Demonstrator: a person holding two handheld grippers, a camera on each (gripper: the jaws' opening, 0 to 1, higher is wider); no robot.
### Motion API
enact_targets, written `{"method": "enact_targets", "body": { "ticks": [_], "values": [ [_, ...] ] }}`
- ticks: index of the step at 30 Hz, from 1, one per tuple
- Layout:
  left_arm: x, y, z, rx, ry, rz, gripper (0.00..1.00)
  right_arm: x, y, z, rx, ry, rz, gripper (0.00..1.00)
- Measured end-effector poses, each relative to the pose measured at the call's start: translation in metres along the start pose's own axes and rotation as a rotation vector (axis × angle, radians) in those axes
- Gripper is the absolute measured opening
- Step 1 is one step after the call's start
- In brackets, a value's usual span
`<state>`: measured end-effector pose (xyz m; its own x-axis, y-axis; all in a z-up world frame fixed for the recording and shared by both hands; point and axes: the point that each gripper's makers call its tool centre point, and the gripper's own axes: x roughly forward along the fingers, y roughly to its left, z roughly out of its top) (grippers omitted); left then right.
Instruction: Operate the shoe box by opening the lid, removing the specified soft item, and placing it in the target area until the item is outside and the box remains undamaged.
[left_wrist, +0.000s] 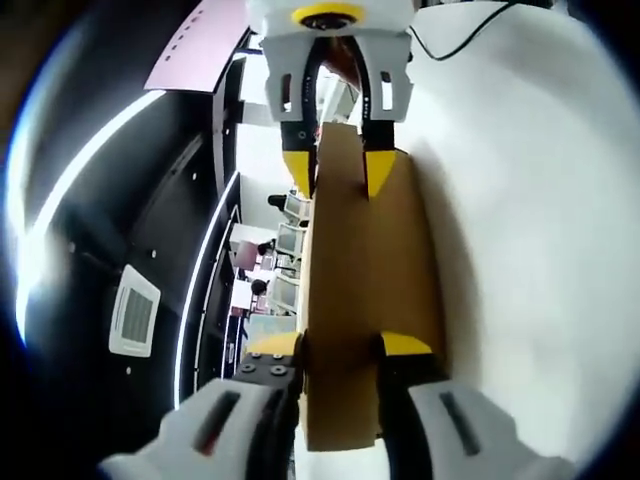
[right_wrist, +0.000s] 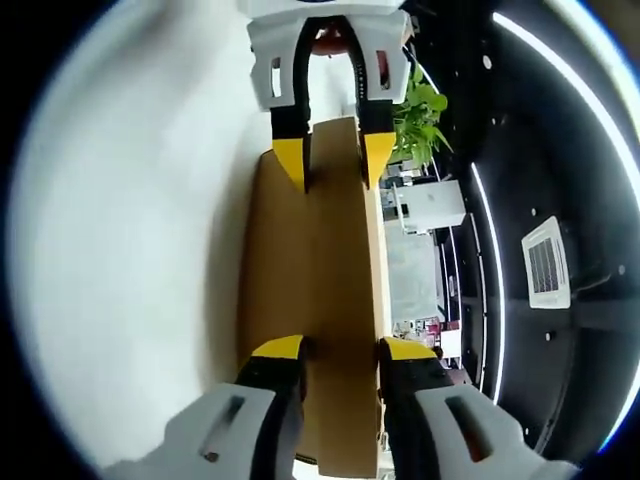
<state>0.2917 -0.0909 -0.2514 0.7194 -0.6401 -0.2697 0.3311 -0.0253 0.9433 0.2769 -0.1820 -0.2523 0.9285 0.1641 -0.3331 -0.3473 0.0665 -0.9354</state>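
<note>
Evidently both claws grip opposite ends of the shoe box lid (left_wrist: 345, 300), lifted edge-on over the white bench (left_wrist: 520, 200): left claw (left_wrist: 340, 345) and right claw (right_wrist: 340, 348) clenched on it, sharing load, avoiding bending.

No words, numbers or logos to read here: the box (left_wrist: 350, 290) is plain brown, and nothing else carries lettering.

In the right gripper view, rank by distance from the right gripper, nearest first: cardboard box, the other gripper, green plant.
1. cardboard box: between the right gripper jaws.
2. left gripper: opposite, at the box's far end.
3. green plant: beyond it, to the view's right.
</note>
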Motion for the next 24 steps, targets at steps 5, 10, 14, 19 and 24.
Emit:
{"method": "enact_targets", "body": {
  "ticks": [5,10,14,19,24],
  "values": [
    [-0.001,0.005,0.001,-0.013,-0.005,-0.004,0.28,-0.001,0.000,0.000,0.003,-0.002,-0.001,0.28],
    [-0.002,0.009,0.001,-0.042,-0.016,-0.016,0.28,0.000,0.001,0.001,0.007,-0.007,-0.004,0.28],
    [-0.003,0.012,0.001,-0.052,-0.023,-0.018,0.28,-0.003,-0.009,0.001,0.008,-0.008,-0.007,0.28],
    [-0.003,0.013,0.002,-0.059,-0.023,-0.019,0.28,-0.003,-0.013,0.000,0.012,-0.011,-0.009,0.28],
    [-0.002,0.013,0.004,-0.060,-0.029,-0.020,0.28,-0.001,-0.014,-0.002,-0.005,-0.007,-0.010,0.28]
  ]
}}
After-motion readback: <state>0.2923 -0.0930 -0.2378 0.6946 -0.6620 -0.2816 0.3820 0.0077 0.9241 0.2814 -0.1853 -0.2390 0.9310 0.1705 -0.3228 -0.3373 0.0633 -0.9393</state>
